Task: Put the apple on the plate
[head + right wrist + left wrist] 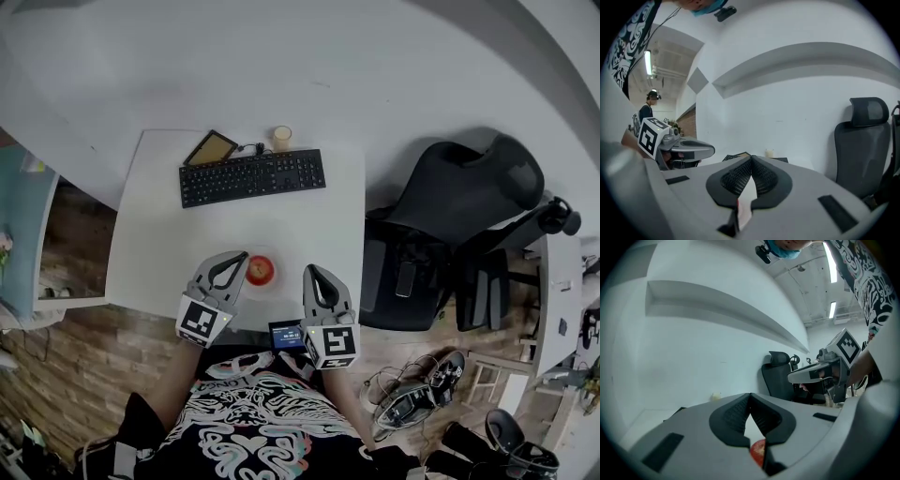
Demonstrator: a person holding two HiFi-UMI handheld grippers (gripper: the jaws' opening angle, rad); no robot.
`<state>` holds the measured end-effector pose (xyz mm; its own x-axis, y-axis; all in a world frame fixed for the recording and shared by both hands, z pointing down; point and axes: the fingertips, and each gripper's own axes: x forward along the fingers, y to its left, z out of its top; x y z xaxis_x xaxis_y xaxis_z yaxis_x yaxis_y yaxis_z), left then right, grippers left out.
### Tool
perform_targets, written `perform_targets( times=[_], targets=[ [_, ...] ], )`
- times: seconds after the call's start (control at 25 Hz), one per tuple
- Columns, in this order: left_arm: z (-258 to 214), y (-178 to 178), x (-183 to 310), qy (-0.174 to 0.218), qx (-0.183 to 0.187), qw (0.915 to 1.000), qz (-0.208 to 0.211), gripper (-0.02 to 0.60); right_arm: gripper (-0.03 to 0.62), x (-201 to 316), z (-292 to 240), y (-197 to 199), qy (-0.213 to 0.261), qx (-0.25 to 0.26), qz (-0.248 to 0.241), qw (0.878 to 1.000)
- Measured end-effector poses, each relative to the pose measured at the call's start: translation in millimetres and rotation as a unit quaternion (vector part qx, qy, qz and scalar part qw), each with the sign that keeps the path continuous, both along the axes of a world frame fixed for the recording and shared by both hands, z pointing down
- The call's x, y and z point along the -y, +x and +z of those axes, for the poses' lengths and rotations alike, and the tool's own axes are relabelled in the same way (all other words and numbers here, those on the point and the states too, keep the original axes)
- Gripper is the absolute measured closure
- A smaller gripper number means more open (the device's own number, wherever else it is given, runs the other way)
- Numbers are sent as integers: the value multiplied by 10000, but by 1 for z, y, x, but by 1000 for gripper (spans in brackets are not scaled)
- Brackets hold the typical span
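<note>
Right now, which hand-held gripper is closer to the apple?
The left hand-held gripper: its tips sit right beside the apple, while the right hand-held gripper is farther off on the apple's other side.

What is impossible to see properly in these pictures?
- Red round apple: in the left gripper view, the shut left gripper hides all but a sliver.
- Small white plate: in the head view, the left gripper covers its left rim.
- Small dark screen at the picture's lower middle: head view, print too small to read.
- Flat brown object behind the black keyboard: head view, too small to identify.
</note>
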<state>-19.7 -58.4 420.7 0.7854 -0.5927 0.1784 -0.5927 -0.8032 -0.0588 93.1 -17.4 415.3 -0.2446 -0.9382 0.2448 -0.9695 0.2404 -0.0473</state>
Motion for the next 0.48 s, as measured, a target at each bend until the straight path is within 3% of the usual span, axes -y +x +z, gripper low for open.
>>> perform_targets(
  times=[0.24, 0.36, 0.48],
  targets=[
    [-2, 7, -3, -29, 21, 10000, 68, 568, 566, -3, -1, 5, -12, 61, 11, 10000],
    [-3, 9, -3, 91, -156, 9998, 68, 568, 566, -7, 2, 3, -49, 124, -41, 9999],
    [3, 9, -7, -64, 35, 9999, 101, 568, 566, -11, 4, 2, -65, 167, -67, 9998]
  ],
)
